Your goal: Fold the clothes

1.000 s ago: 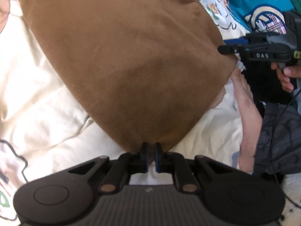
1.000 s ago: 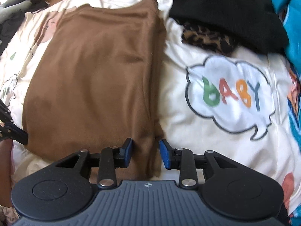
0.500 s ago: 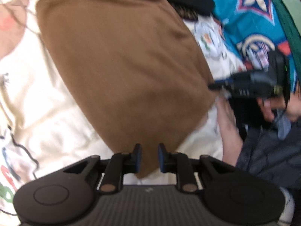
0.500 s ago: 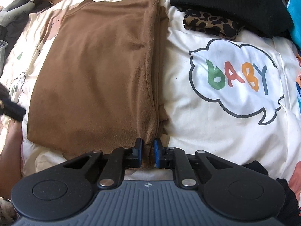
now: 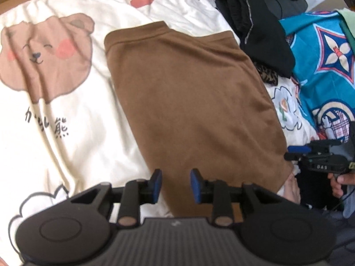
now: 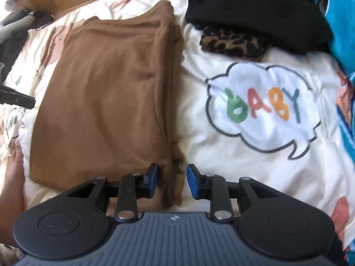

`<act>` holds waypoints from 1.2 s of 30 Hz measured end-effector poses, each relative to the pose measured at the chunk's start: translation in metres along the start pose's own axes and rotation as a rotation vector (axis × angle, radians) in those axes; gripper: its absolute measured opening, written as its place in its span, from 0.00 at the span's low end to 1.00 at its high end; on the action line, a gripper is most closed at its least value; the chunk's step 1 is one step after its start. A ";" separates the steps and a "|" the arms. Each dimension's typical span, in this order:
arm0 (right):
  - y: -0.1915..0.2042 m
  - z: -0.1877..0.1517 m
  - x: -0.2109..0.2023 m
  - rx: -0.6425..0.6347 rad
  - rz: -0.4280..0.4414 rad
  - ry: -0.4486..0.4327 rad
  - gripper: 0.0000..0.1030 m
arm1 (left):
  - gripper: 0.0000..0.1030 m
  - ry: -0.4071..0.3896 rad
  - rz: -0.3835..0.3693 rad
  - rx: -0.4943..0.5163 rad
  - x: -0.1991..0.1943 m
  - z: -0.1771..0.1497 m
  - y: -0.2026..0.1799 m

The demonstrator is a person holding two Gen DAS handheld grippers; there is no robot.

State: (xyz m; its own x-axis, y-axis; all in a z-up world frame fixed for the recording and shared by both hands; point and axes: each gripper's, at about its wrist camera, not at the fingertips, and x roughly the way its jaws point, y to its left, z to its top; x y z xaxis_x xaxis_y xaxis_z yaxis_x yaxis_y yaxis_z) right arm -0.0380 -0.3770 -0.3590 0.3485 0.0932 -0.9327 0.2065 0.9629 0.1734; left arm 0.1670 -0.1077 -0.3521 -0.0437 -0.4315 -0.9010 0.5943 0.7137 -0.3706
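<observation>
- A brown garment point(image 6: 106, 102), folded into a neat rectangle, lies flat on a cream bed cover point(image 6: 221, 166), probably squared up for one more fold.
- The left gripper point(image 5: 173, 185) hovers over the garment's near corner, its jaws opening with nothing pinched between them.
- The right gripper point(image 6: 172, 182) sits at the opposite near corner; its jaws are opening astride the layered edge without pressing it.
- The cover is printed with a cartoon bear point(image 5: 44, 53) and a "BABY" cloud point(image 6: 261, 108).
- A black garment point(image 6: 255, 11) and leopard-print fabric point(image 6: 233, 44) wait near the far edge, probably still unfolded; a turquoise patterned cloth point(image 5: 321, 66) lies beside them.
</observation>
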 end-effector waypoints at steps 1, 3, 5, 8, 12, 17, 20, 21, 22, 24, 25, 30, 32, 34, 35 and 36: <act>-0.001 0.001 -0.001 0.001 -0.003 -0.008 0.34 | 0.31 -0.003 0.005 0.004 0.001 0.000 -0.001; -0.003 0.003 -0.003 0.011 0.001 -0.022 0.33 | 0.31 -0.008 0.009 0.000 0.000 0.000 0.001; -0.004 0.008 -0.005 0.023 0.021 -0.038 0.34 | 0.31 -0.020 0.021 -0.010 0.002 0.002 0.001; -0.006 0.020 -0.005 0.053 0.057 -0.069 0.35 | 0.35 -0.061 0.049 -0.033 0.000 0.008 0.007; -0.007 0.045 -0.001 0.063 0.076 -0.140 0.45 | 0.38 -0.114 0.088 -0.072 0.001 0.021 0.017; -0.008 0.072 0.008 0.058 0.081 -0.190 0.45 | 0.40 -0.145 0.096 -0.102 0.003 0.035 0.028; -0.009 0.085 0.013 0.075 0.089 -0.205 0.45 | 0.44 -0.160 0.109 -0.094 0.002 0.040 0.029; -0.009 0.088 0.015 0.078 0.087 -0.206 0.45 | 0.45 -0.164 0.111 -0.097 0.002 0.042 0.030; -0.010 0.090 0.017 0.085 0.088 -0.204 0.45 | 0.46 -0.166 0.111 -0.103 0.003 0.043 0.031; -0.013 0.093 0.022 0.105 0.092 -0.199 0.45 | 0.47 -0.170 0.107 -0.117 0.005 0.046 0.032; -0.014 0.093 0.025 0.115 0.096 -0.194 0.45 | 0.47 -0.170 0.106 -0.125 0.007 0.047 0.033; -0.019 0.091 0.044 0.157 0.103 -0.154 0.45 | 0.47 -0.158 0.111 -0.159 0.016 0.047 0.040; -0.021 0.092 0.045 0.164 0.114 -0.158 0.45 | 0.47 -0.163 0.094 -0.190 0.018 0.046 0.046; -0.019 0.098 0.044 0.155 0.125 -0.173 0.46 | 0.47 -0.171 0.060 -0.223 0.020 0.044 0.051; -0.019 0.101 0.044 0.152 0.128 -0.180 0.46 | 0.47 -0.170 0.047 -0.235 0.021 0.043 0.053; -0.019 0.106 0.046 0.153 0.129 -0.184 0.47 | 0.47 -0.168 0.038 -0.246 0.022 0.042 0.055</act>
State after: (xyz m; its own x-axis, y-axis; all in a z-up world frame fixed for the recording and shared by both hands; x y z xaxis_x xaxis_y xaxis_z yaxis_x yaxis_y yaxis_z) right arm 0.0712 -0.4179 -0.3714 0.5384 0.1517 -0.8289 0.2805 0.8953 0.3460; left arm 0.2319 -0.1013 -0.3828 0.1203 -0.4728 -0.8729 0.3798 0.8343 -0.3996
